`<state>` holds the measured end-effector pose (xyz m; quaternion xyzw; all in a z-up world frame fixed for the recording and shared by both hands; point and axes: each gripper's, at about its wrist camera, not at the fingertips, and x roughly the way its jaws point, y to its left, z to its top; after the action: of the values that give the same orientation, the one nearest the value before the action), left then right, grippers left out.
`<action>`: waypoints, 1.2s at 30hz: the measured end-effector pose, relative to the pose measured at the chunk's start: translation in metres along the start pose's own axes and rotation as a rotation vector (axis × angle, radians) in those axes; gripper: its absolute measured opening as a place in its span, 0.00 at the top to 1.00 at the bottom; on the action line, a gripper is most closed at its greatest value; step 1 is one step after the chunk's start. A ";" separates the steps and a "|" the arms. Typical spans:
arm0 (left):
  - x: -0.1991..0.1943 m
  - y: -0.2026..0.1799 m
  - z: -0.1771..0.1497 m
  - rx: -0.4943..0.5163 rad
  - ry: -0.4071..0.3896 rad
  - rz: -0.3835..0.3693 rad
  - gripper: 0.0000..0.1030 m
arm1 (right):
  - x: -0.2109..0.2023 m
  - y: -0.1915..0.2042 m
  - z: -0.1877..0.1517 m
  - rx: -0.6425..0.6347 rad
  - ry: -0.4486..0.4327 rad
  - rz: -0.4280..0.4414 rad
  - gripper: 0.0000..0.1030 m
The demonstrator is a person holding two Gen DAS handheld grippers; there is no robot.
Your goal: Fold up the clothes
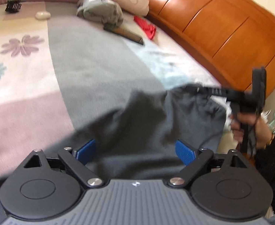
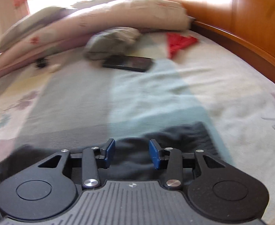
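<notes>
While both views are blurred, the main things on the bed can be made out. A dark grey garment (image 1: 156, 120) lies bunched on the near part of the bedspread (image 1: 92, 69), across its grey and pale blue stripes. In the left wrist view the left gripper (image 1: 135, 151) stands with its blue pads (image 1: 86, 151) spread wide, the dark cloth heaped between and over them; the pads do not press on it. To the right in that view a hand (image 1: 250, 125) holds the right gripper (image 1: 197, 90), whose fingers reach to the garment's upper edge; whether they touch the cloth cannot be told there. In the right wrist view the right gripper (image 2: 131, 153) has its blue pads (image 2: 110, 152) apart, with the garment (image 2: 175, 136) below and between them but not pinched.

Farther up the bed lie a crumpled grey-green cloth (image 1: 100, 11), a dark flat phone-like thing (image 2: 128, 62) just beside it, a red cloth (image 1: 146, 27) near the wooden headboard (image 1: 222, 22), a pale pillow (image 2: 118, 16), a small black comb-like thing (image 1: 13, 5) and a small white oval object (image 1: 42, 15).
</notes>
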<state>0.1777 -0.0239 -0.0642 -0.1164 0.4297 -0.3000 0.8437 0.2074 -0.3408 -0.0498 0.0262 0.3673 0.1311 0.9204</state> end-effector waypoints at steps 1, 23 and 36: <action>-0.001 0.003 0.007 -0.004 -0.008 -0.010 0.11 | 0.002 0.010 -0.002 -0.032 0.008 0.028 0.52; 0.051 -0.015 0.022 0.170 0.197 -0.223 0.09 | 0.018 0.036 -0.036 -0.166 0.065 0.026 0.42; 0.102 0.021 0.065 -0.031 0.106 -0.360 0.11 | 0.018 0.036 -0.038 -0.161 0.057 0.033 0.39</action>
<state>0.2840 -0.0730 -0.1015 -0.1881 0.4505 -0.4452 0.7506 0.1863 -0.3029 -0.0844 -0.0455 0.3813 0.1761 0.9064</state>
